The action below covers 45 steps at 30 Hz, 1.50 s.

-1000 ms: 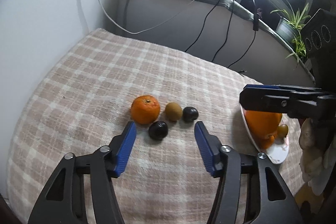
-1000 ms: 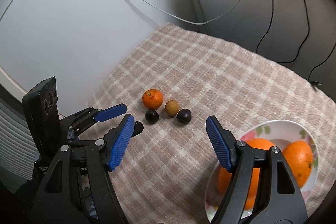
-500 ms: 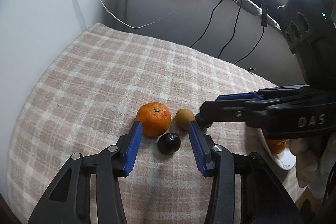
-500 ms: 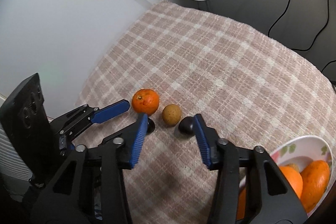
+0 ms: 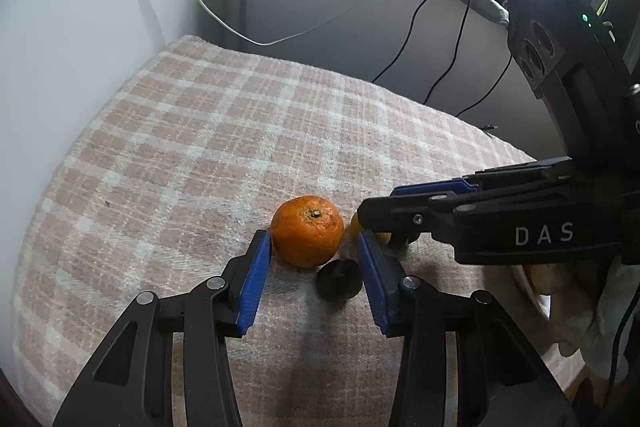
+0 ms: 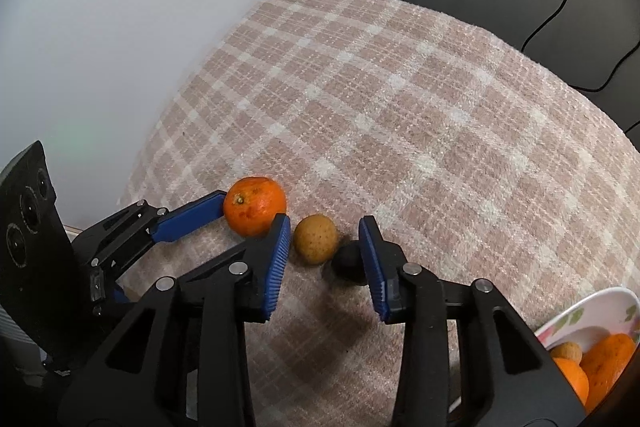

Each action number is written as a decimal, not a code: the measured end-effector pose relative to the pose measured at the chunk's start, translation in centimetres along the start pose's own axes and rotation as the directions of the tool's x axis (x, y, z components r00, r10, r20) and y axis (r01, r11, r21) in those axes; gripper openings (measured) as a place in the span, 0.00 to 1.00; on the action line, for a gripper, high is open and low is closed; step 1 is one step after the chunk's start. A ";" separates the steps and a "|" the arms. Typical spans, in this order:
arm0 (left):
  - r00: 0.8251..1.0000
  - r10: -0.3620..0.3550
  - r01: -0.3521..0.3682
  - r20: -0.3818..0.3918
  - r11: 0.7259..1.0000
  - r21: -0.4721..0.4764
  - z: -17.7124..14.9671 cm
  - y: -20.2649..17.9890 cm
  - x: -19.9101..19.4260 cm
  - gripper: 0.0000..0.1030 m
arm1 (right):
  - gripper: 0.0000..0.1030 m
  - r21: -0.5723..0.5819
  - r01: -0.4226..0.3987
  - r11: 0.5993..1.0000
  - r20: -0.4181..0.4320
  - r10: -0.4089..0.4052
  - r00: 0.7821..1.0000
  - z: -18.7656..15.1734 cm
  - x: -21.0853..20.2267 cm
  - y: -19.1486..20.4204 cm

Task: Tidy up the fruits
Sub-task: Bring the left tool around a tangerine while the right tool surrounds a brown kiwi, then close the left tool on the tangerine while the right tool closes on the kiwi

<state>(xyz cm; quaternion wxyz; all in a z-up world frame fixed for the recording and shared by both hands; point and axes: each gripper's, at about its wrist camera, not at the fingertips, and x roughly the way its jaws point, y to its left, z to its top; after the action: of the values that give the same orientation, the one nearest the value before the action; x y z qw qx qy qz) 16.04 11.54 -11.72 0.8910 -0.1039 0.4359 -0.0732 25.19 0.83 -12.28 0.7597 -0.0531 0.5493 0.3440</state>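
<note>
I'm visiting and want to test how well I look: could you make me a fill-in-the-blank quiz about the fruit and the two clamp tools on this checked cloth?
1. The biggest loose fruit on the pink checked cloth is a round ____ mandarin.
2. The brown speckled round fruit lies between the mandarin and a small ____ fruit.
3. The white flowered bowl already holds ____ fruits.
4. Both clamp tools, the left gripper and the right gripper, have ____ finger pads.

Missing words: orange; dark; orange; blue
</note>
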 end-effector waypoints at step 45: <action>0.999 -0.009 0.011 0.053 0.999 -0.045 -1.2 0.6 -2.9 0.33 | 0.24 -0.178 0.095 0.979 0.021 -0.093 0.995 -0.2 -1.0 2.4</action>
<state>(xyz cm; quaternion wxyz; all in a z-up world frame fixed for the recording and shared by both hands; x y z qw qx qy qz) 13.41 12.65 -10.41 0.8993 -0.1280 0.4131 -0.0651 23.45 2.11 -10.78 0.7707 -0.1448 0.5083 0.3558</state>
